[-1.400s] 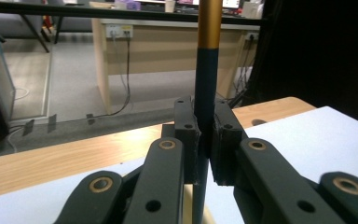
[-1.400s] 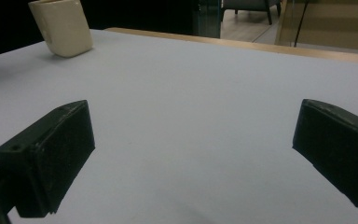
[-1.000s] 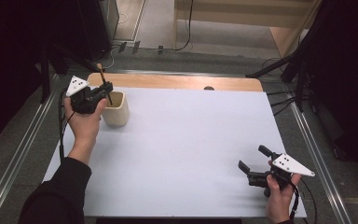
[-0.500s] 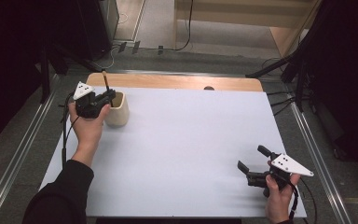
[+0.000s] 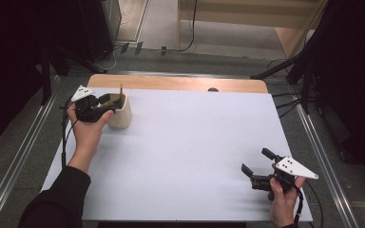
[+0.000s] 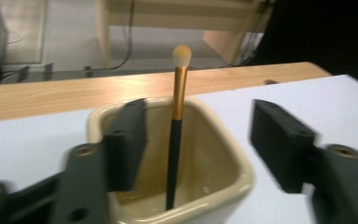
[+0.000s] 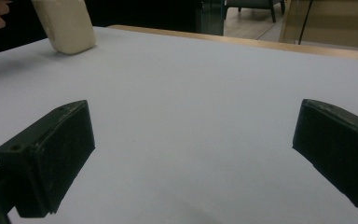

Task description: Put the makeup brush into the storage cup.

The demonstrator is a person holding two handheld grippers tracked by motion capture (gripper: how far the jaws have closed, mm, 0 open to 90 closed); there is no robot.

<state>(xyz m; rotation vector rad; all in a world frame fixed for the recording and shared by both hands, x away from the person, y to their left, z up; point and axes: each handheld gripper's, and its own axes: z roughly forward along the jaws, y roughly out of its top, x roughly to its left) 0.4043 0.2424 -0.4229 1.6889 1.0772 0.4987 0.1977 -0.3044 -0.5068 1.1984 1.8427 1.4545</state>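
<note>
A cream square cup [image 5: 120, 116] stands at the far left of the white table cover. A make-up brush [image 5: 120, 90] with a black handle, gold ferrule and pale tip stands upright in it. My left gripper [image 5: 107, 100] hovers at the cup's rim. In the left gripper view the brush [image 6: 177, 126] rises from the cup [image 6: 233, 186] between the jaws of my left gripper [image 6: 205, 135]. These jaws have just been opening and stand apart, touching nothing. My right gripper [image 5: 255, 160] rests near the front right corner, open and empty. The same right gripper [image 7: 191, 149] faces bare cover.
The white cover [image 5: 195, 142] lies on a wooden tabletop whose far strip [image 5: 180, 84] shows bare. Metal rails run along both sides of the table. In the right gripper view the cup [image 7: 65, 25] stands far off at the upper left.
The left gripper, earlier shut on the brush above the cup, has opened and let it go. The brush now stands in the cup. The right gripper has stayed put.
</note>
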